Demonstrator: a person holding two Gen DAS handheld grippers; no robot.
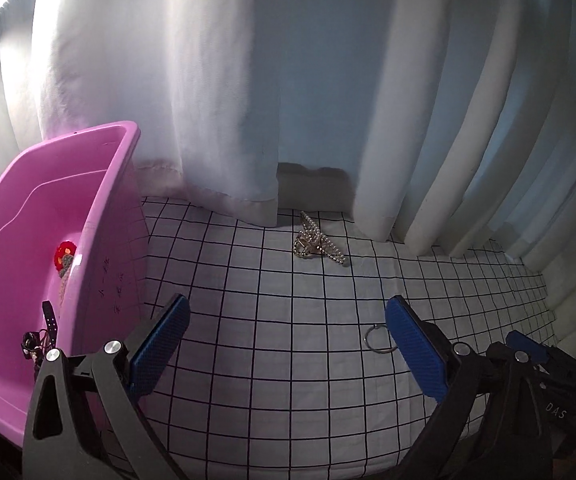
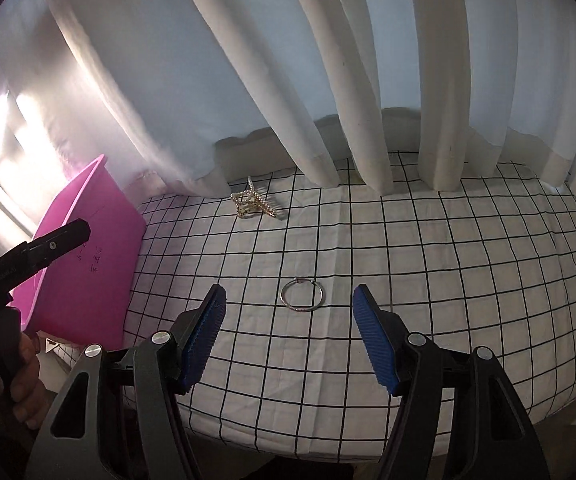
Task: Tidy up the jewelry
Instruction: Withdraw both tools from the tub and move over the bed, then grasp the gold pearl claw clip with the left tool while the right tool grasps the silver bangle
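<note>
The right gripper (image 2: 290, 320) is wide open, and the silver hoop ring (image 2: 302, 295) lies between its fingers on the checked cloth (image 2: 448, 260). The left gripper (image 1: 288, 320) is also open, beside the pink tub (image 1: 28, 240).

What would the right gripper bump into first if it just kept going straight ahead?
Probably the silver ring. It lies on the checked cloth right in front of the open right gripper, between its fingers' line. Farther on are the pearl hair clip and curtain; depth is hard to judge.
</note>
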